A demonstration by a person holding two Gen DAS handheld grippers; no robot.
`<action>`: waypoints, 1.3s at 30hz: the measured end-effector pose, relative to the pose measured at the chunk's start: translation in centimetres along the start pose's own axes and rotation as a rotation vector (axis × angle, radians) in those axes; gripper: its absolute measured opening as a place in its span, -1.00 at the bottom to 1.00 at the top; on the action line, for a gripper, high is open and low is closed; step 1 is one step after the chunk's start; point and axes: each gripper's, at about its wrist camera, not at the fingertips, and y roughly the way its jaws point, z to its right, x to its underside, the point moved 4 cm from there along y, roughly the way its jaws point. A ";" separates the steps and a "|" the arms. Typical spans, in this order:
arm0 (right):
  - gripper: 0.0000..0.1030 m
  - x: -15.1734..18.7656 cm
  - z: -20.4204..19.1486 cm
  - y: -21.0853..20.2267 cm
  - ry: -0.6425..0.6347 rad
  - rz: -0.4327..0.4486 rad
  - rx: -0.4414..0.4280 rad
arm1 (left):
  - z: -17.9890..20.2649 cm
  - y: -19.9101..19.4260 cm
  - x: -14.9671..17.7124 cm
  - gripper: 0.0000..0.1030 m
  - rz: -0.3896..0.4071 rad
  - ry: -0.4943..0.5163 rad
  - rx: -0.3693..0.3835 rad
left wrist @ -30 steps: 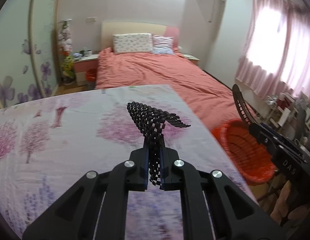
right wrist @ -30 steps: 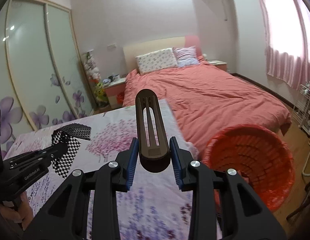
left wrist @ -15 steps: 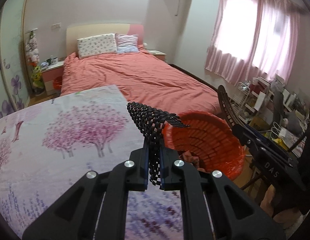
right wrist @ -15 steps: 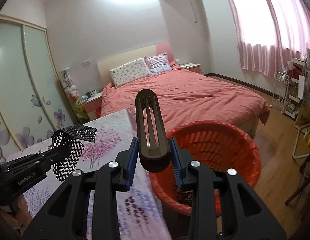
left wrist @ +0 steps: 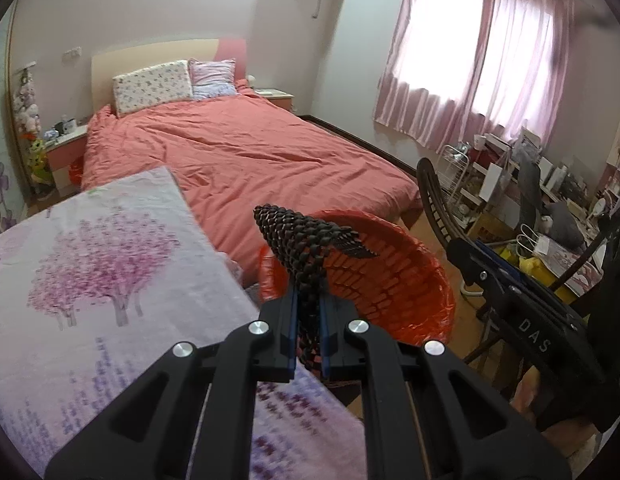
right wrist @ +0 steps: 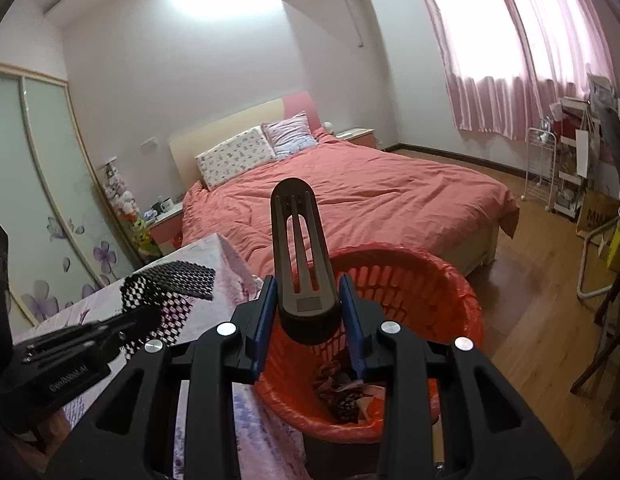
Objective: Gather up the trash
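My left gripper (left wrist: 309, 328) is shut on a black mesh scrap (left wrist: 302, 248), held up over the near rim of the red trash basket (left wrist: 398, 280). The same mesh scrap (right wrist: 170, 284) shows at the left of the right wrist view, above the table edge. My right gripper (right wrist: 309, 320) is shut on a dark brown slotted plastic piece (right wrist: 300, 248) that stands up between its blue pads, right above the red basket (right wrist: 410, 292). Crumpled trash (right wrist: 342, 392) lies in the basket's bottom.
A table with a floral pink cloth (left wrist: 94, 280) lies left of the basket. Behind stands a bed with a coral quilt (left wrist: 250, 156). A dark wooden chair (left wrist: 438, 208) and a cluttered desk (left wrist: 550, 216) sit right; wood floor (right wrist: 530, 280) lies beyond the basket.
Both grippers have swung right from over the table to the red basket, each keeping its hold. The basket now sits directly ahead in both views.
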 end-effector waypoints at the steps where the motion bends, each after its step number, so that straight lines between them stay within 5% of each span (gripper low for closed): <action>1: -0.37 -0.1 0.5 0.2 0.011 -0.001 0.003 | 0.4 0.5 -0.1 -0.82 -0.006 -0.001 0.010; 7: -0.36 -0.2 3.1 2.3 0.066 -0.034 0.005 | 2.6 5.0 -0.3 -0.75 -0.064 0.007 0.042; 10: -0.35 0.1 4.8 3.8 0.102 -0.076 0.005 | 2.9 7.2 -0.2 -0.41 -0.095 0.009 0.019; 17: -0.03 1.2 5.9 3.1 0.115 -0.096 0.033 | 0.2 7.9 0.9 -0.27 -0.123 -0.020 -0.048; 22: 0.36 0.9 4.8 0.4 0.063 -0.051 0.065 | -1.7 4.0 1.9 -0.12 -0.069 -0.022 -0.091; 30: 0.96 2.1 -0.4 -6.2 -0.042 0.076 0.114 | -5.6 -6.5 5.6 0.47 0.078 -0.058 -0.202; 39: 0.96 5.5 -5.2 -10.3 -0.132 0.108 0.209 | -8.0 -15.8 11.7 0.92 0.200 -0.115 -0.392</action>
